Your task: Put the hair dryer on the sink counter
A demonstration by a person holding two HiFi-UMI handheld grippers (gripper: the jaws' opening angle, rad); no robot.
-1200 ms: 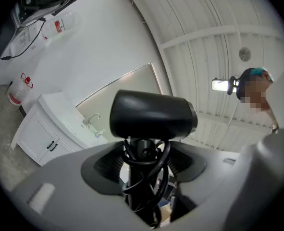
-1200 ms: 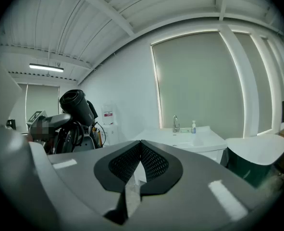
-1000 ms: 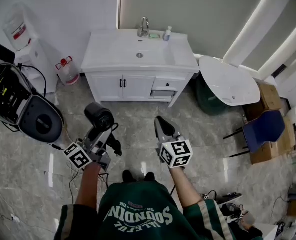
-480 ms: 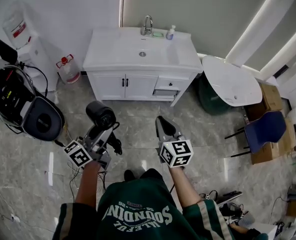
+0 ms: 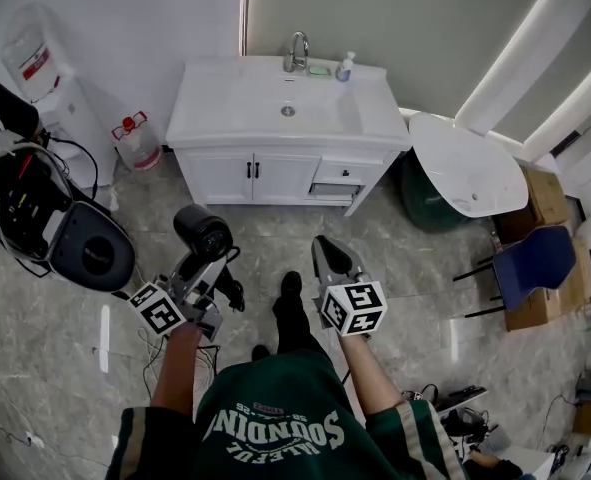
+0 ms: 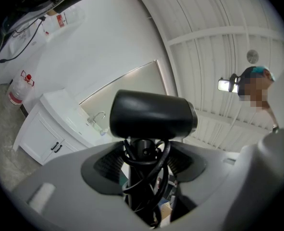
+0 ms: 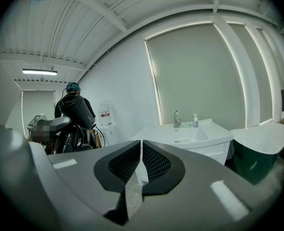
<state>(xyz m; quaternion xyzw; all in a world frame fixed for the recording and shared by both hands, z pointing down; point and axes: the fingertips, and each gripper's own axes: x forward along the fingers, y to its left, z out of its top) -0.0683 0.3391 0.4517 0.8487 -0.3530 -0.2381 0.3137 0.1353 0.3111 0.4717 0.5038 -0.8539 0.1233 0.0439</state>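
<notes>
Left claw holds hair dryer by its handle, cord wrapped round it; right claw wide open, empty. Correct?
No: the right claw is shut, not wide open; the right gripper view shows its jaws together, empty. The left claw does grip the hair dryer by its cord-wrapped handle.

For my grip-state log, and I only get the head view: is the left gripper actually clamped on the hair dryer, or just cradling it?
Observer: Clamped. The left gripper view shows the left gripper shut on the handle of the hair dryer, the black cord wound round the handle between the jaws.
Operator: And the right gripper, anything in it?
Observer: Nothing. In the right gripper view the right gripper has its jaws together, only a thin slit between them.
</notes>
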